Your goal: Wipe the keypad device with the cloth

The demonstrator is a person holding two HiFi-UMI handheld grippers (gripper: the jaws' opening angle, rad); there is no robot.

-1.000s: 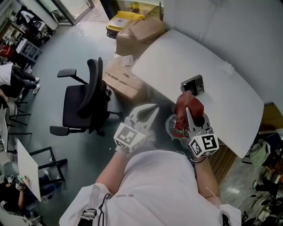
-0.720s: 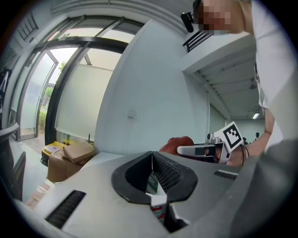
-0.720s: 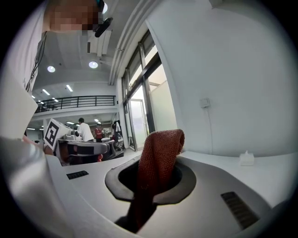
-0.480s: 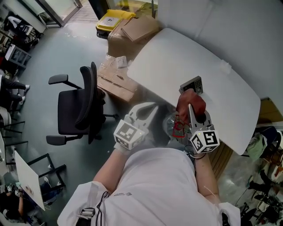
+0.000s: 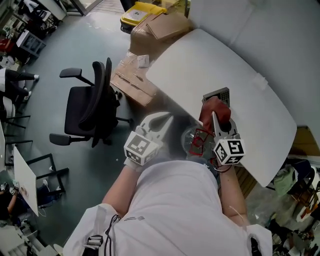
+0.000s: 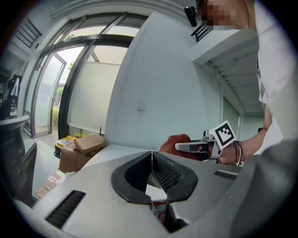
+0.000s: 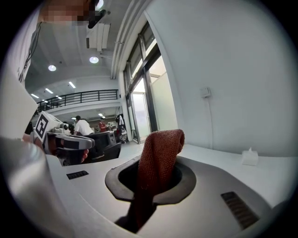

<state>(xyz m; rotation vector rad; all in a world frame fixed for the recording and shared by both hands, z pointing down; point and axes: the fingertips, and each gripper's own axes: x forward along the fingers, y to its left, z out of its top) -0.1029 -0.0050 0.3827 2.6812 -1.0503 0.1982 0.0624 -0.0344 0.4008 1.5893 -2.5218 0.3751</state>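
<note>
The keypad device [image 5: 217, 95] lies tilted on the white table [image 5: 200, 60], close to its near edge. A dark red cloth [image 5: 216, 112] bunches just in front of it, held by my right gripper [image 5: 213, 120], which is shut on it. In the right gripper view the cloth [image 7: 158, 155] stands up out of the jaws of that gripper [image 7: 156, 165] and hides the device. My left gripper [image 5: 162, 120] hovers off the table's near-left edge, shut and holding nothing. In the left gripper view its jaws [image 6: 151, 155] meet, and the right gripper [image 6: 200, 147] with the cloth [image 6: 174, 141] shows beyond.
A black office chair [image 5: 92, 107] stands on the floor to the left. Cardboard boxes [image 5: 160, 27] and a yellow bin [image 5: 137, 11] sit past the table's far-left end. A small white object [image 7: 250, 157] rests on the table by the wall. A round clear thing with red marks [image 5: 194, 140] is below the table edge.
The cloth in my right gripper has edged slightly closer to the keypad device. The left gripper has drifted a little to the left. The head view has shifted slightly.
</note>
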